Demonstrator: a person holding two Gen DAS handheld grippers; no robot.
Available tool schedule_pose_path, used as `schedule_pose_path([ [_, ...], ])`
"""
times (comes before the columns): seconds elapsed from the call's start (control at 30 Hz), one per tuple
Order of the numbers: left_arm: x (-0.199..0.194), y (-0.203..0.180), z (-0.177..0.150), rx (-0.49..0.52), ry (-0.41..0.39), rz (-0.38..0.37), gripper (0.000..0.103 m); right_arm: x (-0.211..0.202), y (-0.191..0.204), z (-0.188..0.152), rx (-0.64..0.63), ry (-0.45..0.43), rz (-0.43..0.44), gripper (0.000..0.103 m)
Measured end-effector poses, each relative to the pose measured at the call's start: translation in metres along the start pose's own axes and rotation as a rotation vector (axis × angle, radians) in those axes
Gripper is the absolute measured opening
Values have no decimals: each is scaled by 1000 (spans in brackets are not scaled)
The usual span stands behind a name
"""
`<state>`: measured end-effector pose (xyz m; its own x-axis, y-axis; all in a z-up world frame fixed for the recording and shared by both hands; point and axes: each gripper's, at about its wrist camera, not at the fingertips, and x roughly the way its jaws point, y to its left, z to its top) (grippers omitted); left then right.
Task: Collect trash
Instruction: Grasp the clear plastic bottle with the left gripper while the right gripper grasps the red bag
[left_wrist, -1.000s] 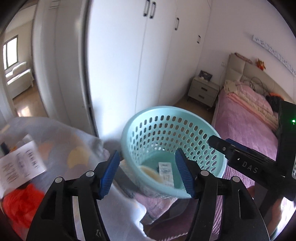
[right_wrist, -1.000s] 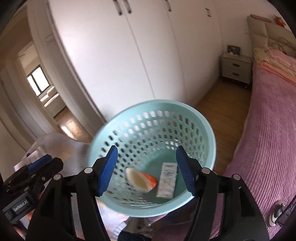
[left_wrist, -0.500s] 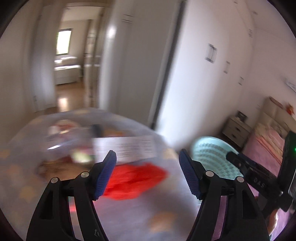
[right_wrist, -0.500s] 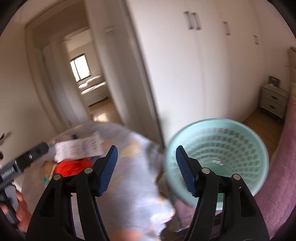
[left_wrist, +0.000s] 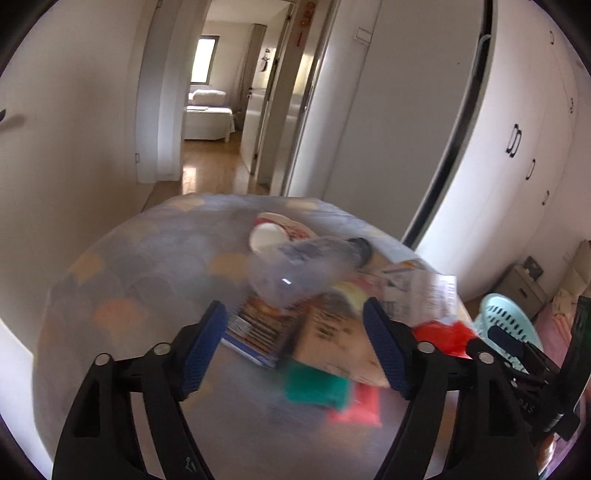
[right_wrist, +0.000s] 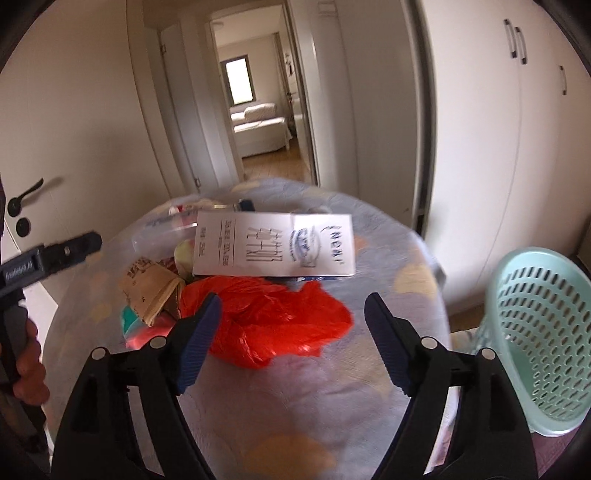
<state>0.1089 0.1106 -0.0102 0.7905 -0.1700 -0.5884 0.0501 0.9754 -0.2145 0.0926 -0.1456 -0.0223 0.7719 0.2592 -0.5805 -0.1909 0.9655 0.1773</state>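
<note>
Trash (right_wrist: 258, 317) heaps the table (right_wrist: 388, 295); basket (right_wrist: 543, 347) right of its edge; my grippers (left_wrist: 295, 347) (right_wrist: 291, 339) are opening, jaws empty

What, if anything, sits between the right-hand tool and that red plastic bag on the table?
Nothing visible. The red plastic bag lies on top of the pile, straight ahead of the right gripper, whose empty jaws are opening. The white leaflet lies beyond it.

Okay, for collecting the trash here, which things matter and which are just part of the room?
For the job:
- red plastic bag
- printed paper sheet
- clear plastic bottle
- tan wrapper
- mint basket
- both tongs, empty, jaws opening: left, right

Just there:
- patterned tablecloth
- wardrobe doors
- door handle
</note>
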Motion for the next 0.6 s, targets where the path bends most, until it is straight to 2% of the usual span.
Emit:
schedule_pose_path([
  [0.1, 15, 11, 20, 18, 15, -49, 79, 16, 1, 0, 14, 33, 20, 76],
  [0.2, 29, 13, 28, 62, 21, -42, 80, 24, 0, 3, 15, 59, 25, 76],
  [0.37, 68, 7, 41, 146, 102, -107, 80, 31, 2, 3, 5, 92, 49, 76],
  [0.6, 103, 2, 40, 226, 212, -130, 80, 40, 11, -3, -28, 136, 75, 76],
])
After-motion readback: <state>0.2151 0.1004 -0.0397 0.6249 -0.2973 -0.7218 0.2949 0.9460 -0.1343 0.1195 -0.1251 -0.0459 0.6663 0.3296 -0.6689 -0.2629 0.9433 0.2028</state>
